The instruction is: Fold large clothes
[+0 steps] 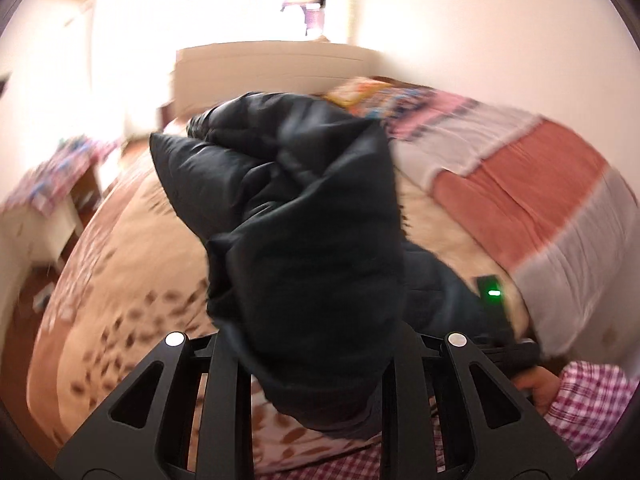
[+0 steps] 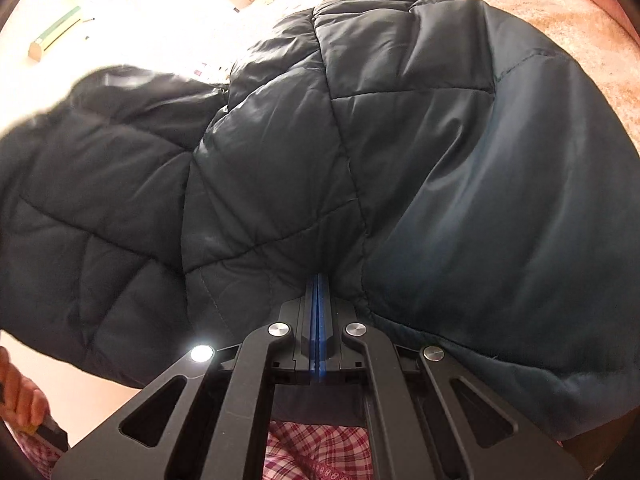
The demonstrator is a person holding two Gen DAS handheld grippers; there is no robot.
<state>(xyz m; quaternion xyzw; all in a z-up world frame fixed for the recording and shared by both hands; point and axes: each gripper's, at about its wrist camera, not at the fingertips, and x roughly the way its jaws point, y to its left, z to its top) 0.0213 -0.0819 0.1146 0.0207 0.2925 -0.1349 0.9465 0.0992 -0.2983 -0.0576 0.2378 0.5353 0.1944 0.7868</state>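
The dark quilted jacket point(image 2: 360, 160) lay on the bed point(image 1: 132, 248), spread over the beige leaf-patterned bedspread point(image 2: 592, 40), with part of it lifted off the bed. The left gripper point(image 1: 316, 360) was clenched on a thick bunch of the jacket point(image 1: 304, 216), its fingers buried in the fabric, so that the bunch stood up above the bed and hid the middle of that view. The right gripper point(image 2: 318, 296) was clamped tight on a fold of the jacket near its lower edge, its blue pads point(image 2: 313, 320) pressed together with the cloth pinched at their tips. Beyond the jacket on the bed lay a folded orange and white blanket point(image 1: 520, 200) and a colourful patterned cloth point(image 1: 400, 100). At the head of the bed stood a pale headboard point(image 1: 272, 64). A checked pink and white sleeve point(image 1: 592, 400) showed beside the jacket, and a hand point(image 2: 20, 396) at the frame's edge.
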